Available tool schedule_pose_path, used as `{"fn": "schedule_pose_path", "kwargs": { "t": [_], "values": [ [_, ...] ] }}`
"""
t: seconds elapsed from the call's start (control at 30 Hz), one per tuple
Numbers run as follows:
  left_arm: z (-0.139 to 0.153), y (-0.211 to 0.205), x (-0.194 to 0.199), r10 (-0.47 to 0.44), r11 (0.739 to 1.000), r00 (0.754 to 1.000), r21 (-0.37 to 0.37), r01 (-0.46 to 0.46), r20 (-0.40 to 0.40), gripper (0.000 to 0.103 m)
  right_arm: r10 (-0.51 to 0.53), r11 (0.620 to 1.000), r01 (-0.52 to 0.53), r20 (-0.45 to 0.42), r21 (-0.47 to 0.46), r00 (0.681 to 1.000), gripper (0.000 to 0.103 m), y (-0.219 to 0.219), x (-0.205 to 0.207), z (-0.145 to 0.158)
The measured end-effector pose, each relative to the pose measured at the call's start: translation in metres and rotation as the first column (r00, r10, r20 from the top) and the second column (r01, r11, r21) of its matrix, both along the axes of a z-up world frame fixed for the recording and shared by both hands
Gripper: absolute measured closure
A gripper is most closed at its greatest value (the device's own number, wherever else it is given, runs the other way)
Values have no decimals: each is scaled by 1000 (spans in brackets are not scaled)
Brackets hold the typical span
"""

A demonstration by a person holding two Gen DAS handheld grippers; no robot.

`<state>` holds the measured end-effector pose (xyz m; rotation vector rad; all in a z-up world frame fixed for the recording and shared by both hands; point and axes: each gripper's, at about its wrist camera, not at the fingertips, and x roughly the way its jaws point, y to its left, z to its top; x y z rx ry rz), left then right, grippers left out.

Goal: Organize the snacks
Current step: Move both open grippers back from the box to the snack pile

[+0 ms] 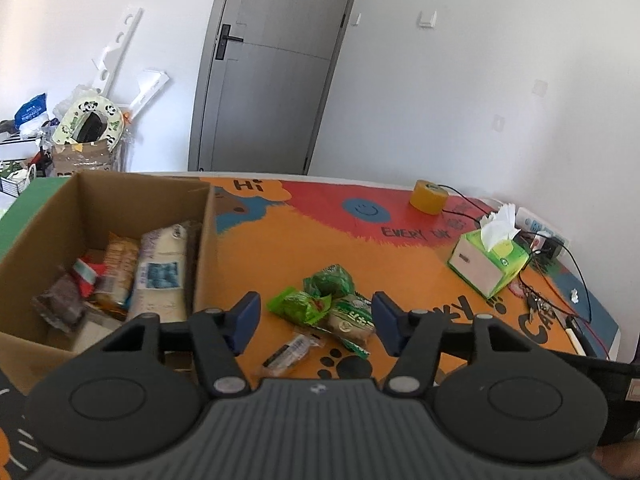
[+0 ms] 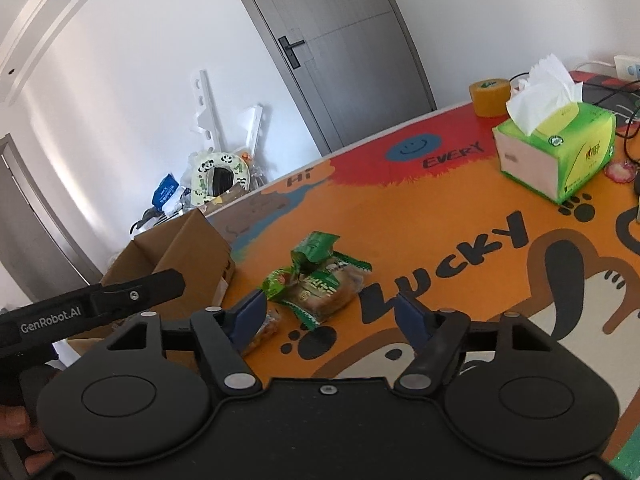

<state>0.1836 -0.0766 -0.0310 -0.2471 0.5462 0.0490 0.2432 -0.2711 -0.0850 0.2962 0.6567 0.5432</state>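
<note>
A cardboard box (image 1: pixel 200 248) stands at the table's left with several snack packets inside, among them a long white packet (image 1: pixel 160 272). A pile of green-wrapped snacks (image 1: pixel 328 300) and a small clear packet (image 1: pixel 290 354) lie on the orange table beside the box. My left gripper (image 1: pixel 314 320) is open and empty, hovering just above that pile. In the right wrist view, my right gripper (image 2: pixel 330 316) is open and empty, just short of the green snacks (image 2: pixel 320 284). A small packet (image 2: pixel 266 330) lies by its left finger. The box (image 2: pixel 176 248) is at the left.
A green tissue box (image 1: pixel 488 260) (image 2: pixel 560 152), a yellow tape roll (image 1: pixel 429 196) (image 2: pixel 490 96) and cables with a power strip (image 1: pixel 540 236) sit at the table's right. The left gripper's body (image 2: pixel 92 308) shows at the left. Clutter and a grey door (image 1: pixel 272 64) are behind.
</note>
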Motion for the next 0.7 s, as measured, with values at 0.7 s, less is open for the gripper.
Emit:
{"fn": "schedule_pose_path", "kwargs": {
  "t": [0.7],
  "values": [
    [-40,-27,42,33,997,998,66,-29,-60,47,10,1000,-8,-59,27,998,32,-10,45,-32]
  ]
}}
